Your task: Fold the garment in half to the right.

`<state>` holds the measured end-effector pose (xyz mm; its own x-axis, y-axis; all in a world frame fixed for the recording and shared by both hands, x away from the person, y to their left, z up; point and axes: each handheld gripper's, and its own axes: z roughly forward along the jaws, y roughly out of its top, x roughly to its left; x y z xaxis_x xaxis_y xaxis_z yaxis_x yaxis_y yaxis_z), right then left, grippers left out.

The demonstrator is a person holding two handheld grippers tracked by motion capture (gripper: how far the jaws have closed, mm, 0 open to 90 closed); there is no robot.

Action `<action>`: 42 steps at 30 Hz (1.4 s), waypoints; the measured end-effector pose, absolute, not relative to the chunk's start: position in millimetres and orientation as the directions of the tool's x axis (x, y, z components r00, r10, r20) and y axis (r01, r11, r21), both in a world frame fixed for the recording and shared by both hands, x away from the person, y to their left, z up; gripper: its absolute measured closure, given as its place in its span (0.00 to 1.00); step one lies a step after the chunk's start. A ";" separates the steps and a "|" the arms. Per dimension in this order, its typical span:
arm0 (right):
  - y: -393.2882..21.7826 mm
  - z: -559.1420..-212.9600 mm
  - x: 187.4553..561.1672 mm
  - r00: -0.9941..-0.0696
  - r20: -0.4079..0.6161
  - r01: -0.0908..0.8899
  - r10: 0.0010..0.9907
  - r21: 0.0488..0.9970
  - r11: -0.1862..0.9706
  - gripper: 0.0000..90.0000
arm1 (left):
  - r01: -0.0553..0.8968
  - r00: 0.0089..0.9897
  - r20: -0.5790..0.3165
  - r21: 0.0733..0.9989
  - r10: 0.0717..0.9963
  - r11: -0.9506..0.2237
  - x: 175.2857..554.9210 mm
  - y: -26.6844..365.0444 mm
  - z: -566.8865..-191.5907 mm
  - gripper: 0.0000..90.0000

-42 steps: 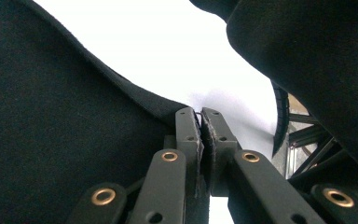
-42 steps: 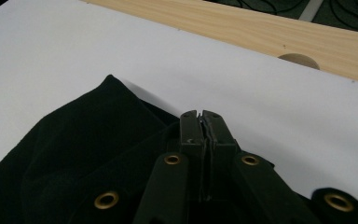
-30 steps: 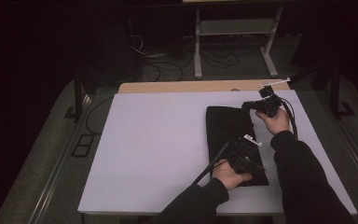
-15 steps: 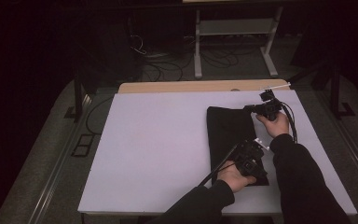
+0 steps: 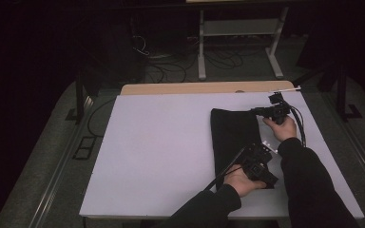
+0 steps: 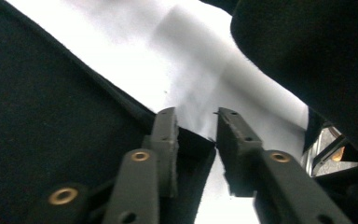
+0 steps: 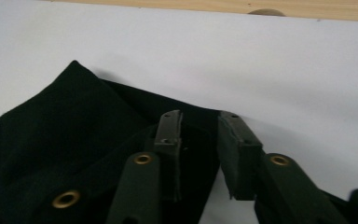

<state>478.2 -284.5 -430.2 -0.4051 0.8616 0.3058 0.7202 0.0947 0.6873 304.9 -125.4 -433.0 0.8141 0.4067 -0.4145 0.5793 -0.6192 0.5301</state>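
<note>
Lying flat on the table (image 5: 161, 142), the cloth (image 5: 233, 137) runs lengthwise away from the person; both tools, left (image 6: 196, 126) and right (image 7: 199, 128), have just been opening, released, cloth edge between jaws.

Dim room falling to black around a brightly lit white tabletop (image 5: 161, 142), black cloth (image 5: 233, 137) swallowing all detail, left gripper view blown out and blurred on the tabletop, soft shadow beside the cloth, right gripper view sharper, evenly lit
</note>
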 end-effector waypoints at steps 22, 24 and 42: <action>-296.3 -406.1 460.7 -0.388 0.290 0.666 0.875 0.744 0.049 0.14 | 0.571 0.820 -0.415 0.640 0.394 -0.514 319.3 -88.3 -404.7 0.32; -296.8 -402.4 457.7 -0.397 0.291 0.658 0.871 0.751 0.049 0.07 | 0.576 0.815 -0.417 0.649 0.401 -0.497 322.9 -81.5 -402.0 0.29; -298.0 -390.8 426.7 -0.443 0.254 0.634 0.860 0.767 0.100 0.00 | 0.570 0.808 -0.378 0.695 0.452 -0.438 339.7 -26.0 -391.9 0.00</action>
